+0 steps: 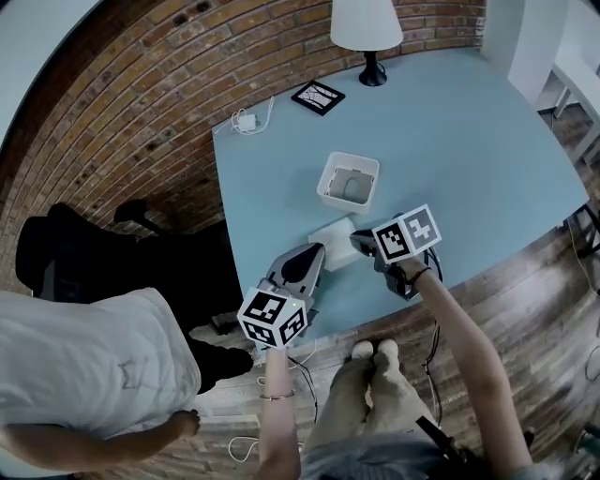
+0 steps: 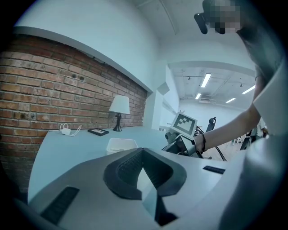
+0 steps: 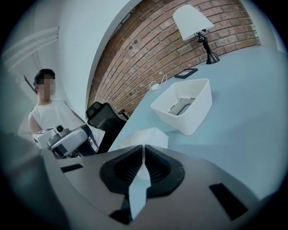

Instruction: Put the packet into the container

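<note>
The white packet lies on the blue table between my two grippers, just in front of the white container. My right gripper has its jaws closed on the packet's right edge; in the right gripper view the packet bulges just beyond the meeting tips, and the container stands behind it. My left gripper reaches the packet's near left corner with its jaws together, and a pale strip shows between them. From there the container and the right gripper's marker cube are visible.
A lamp, a small black frame and a white charger with its cable sit at the table's far side by the brick wall. A person in a white shirt stands at the left beside a black chair.
</note>
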A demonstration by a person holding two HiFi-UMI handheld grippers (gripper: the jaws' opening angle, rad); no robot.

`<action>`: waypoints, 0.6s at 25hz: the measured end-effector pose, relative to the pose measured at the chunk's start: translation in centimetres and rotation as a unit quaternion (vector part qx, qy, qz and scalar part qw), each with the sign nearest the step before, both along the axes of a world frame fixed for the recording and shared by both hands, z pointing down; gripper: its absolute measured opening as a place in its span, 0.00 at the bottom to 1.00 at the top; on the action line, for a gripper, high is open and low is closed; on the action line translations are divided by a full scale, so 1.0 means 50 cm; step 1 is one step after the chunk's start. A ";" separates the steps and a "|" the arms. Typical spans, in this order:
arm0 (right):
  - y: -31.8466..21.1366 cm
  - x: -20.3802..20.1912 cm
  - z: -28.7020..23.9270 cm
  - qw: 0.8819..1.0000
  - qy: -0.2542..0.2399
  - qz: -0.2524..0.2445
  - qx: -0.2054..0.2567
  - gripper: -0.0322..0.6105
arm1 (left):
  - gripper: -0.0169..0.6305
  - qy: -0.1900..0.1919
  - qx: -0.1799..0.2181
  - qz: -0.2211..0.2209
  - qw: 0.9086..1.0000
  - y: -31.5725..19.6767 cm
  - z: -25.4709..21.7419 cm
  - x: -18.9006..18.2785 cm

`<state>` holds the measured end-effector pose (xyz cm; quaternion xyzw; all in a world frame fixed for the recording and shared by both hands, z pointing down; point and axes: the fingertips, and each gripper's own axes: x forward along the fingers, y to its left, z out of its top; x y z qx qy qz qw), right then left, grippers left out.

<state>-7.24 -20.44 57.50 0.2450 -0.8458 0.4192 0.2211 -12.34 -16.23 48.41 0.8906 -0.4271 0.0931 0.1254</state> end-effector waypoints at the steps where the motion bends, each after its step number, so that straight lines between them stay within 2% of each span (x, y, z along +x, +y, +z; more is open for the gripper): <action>1: -0.001 0.002 -0.006 1.000 0.000 0.001 0.007 0.10 | 0.04 0.000 0.001 -0.002 1.000 -0.001 -0.003 -0.002; 15: -0.015 0.053 -0.172 0.995 -0.059 0.019 0.082 0.09 | 0.04 -0.001 0.048 -0.029 0.998 -0.007 -0.087 -0.003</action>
